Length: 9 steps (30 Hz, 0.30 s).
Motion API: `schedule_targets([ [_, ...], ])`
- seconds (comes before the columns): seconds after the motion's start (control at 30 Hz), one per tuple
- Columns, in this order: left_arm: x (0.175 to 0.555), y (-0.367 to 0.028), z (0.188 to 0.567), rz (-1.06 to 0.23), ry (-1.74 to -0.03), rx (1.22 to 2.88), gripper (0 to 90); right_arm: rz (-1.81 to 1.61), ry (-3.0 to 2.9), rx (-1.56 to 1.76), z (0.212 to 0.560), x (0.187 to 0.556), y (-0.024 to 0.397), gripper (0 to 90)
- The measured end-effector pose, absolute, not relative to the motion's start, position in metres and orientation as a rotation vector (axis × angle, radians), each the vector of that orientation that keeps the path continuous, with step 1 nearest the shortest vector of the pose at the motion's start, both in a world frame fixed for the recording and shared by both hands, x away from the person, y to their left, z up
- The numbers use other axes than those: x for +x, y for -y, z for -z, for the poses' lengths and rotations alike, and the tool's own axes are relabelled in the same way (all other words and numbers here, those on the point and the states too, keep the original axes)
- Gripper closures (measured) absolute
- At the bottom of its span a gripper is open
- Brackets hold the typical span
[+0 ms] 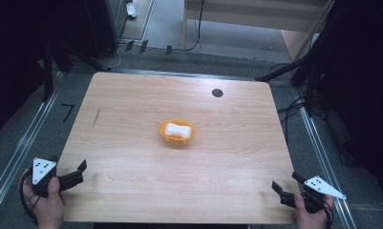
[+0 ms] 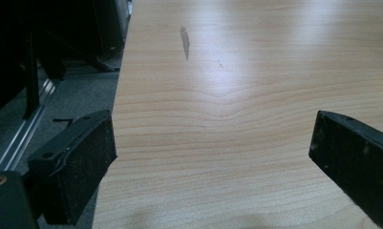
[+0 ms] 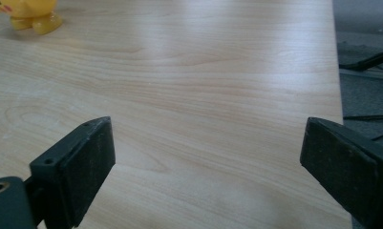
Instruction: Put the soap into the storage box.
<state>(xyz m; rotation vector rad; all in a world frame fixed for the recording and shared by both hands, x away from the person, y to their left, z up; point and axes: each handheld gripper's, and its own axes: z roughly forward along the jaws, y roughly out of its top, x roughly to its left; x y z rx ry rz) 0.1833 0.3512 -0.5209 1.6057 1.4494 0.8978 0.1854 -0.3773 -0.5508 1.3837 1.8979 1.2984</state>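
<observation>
Orange bowl (image 1: 177, 132) with white bone-shaped piece (image 1: 176, 130) at table (image 1: 132, 167) centre. Left claw (image 1: 79, 171) at 7 o'clock, right claw (image 1: 281, 186) at 5, both agape, empty. Probably light, rigid, slippery: pinch bone's narrow waist.

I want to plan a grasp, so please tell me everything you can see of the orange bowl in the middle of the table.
The orange bowl is small, round and shallow, with a slightly wavy rim; it looks like glossy plastic. It stands upright near the middle of the wooden table, alone, with bare wood all around it. Inside lies one white bone-shaped object, reaching about rim height. Nothing else touches the bowl. Both grippers are far from it, at the near corners of the table. The right gripper view shows a yellow-orange edge at its top left, probably the bowl.
</observation>
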Motion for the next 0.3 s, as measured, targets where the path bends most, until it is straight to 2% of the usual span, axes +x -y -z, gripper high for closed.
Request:
schedule_targets([
  [0.3,0.1838,-0.3508,0.5211,-0.9,-1.451,1.604,2.2,-1.222,-1.893,1.387,0.5507,0.1863,0.3701,7.3],
])
